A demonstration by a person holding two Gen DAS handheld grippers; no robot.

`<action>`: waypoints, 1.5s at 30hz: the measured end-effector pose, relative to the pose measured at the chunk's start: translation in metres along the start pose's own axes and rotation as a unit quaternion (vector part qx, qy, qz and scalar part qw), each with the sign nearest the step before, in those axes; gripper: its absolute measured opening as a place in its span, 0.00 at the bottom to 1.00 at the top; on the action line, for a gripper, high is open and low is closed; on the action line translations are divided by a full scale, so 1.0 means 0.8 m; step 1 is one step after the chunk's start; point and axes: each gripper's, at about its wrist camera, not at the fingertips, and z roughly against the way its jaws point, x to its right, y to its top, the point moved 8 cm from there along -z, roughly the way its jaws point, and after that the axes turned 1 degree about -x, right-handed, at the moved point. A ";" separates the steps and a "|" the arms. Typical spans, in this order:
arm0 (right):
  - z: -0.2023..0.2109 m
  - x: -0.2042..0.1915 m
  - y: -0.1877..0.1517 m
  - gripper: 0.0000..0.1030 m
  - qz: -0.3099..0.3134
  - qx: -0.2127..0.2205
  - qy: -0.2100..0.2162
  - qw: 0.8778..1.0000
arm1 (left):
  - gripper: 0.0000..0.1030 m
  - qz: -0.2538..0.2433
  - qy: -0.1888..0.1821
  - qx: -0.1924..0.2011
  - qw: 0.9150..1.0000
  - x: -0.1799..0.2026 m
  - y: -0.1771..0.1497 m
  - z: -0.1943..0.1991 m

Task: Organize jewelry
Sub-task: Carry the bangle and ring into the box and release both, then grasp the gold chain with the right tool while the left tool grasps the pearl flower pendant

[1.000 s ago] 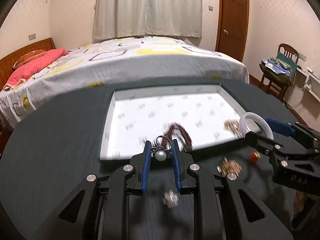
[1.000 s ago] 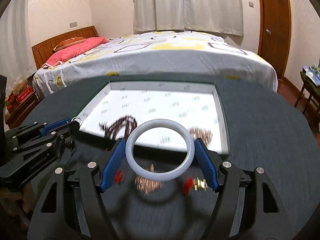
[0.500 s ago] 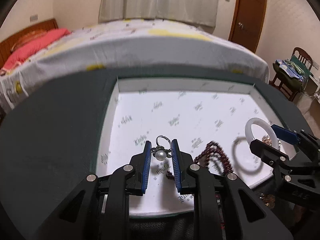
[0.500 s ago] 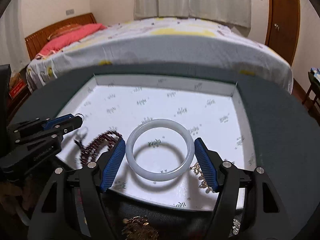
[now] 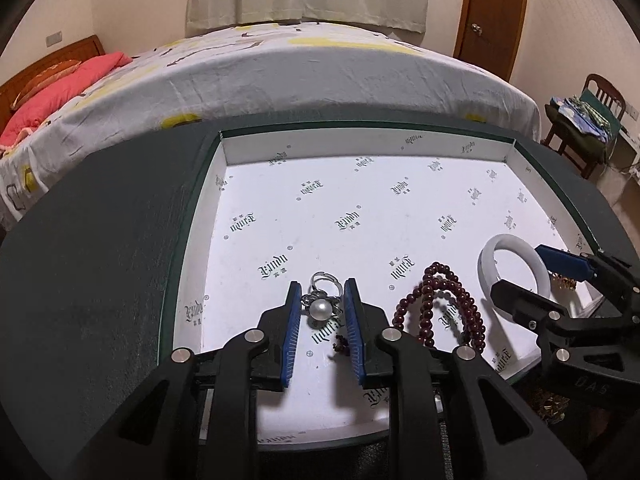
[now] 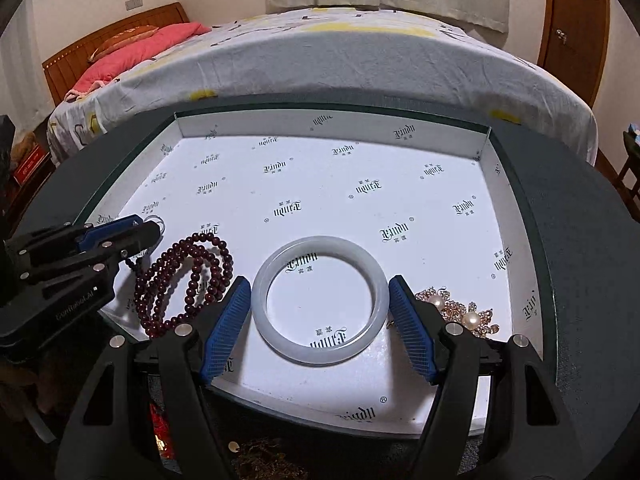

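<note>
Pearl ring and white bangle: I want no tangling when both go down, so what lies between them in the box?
The dark red bead string lies coiled between the pearl ring and the white bangle, clearest in the left wrist view.

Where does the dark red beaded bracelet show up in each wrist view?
Left wrist view: the dark red beaded bracelet lies right of centre in the white printed tray.
Right wrist view: it is at lower left.
Shared landmark: in both views the white jade bangle lies to the bracelet's right, between the right gripper's fingers.
</note>
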 end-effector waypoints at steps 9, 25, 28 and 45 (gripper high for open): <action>0.000 0.001 0.001 0.68 -0.005 0.003 0.004 1.000 | 0.43 -0.004 -0.007 -0.002 1.000 0.009 0.001 -0.002; 0.102 0.018 -0.005 0.68 -0.038 0.083 0.006 0.996 | 0.43 0.035 0.016 0.077 0.996 -0.003 0.003 0.091; 0.114 0.017 -0.022 0.68 -0.041 0.083 0.005 0.996 | 0.43 0.046 0.021 0.087 0.995 -0.003 -0.011 0.109; 0.103 -0.012 -0.105 0.56 -0.023 0.029 0.008 0.999 | 0.43 0.061 0.043 0.046 0.996 0.005 -0.106 0.121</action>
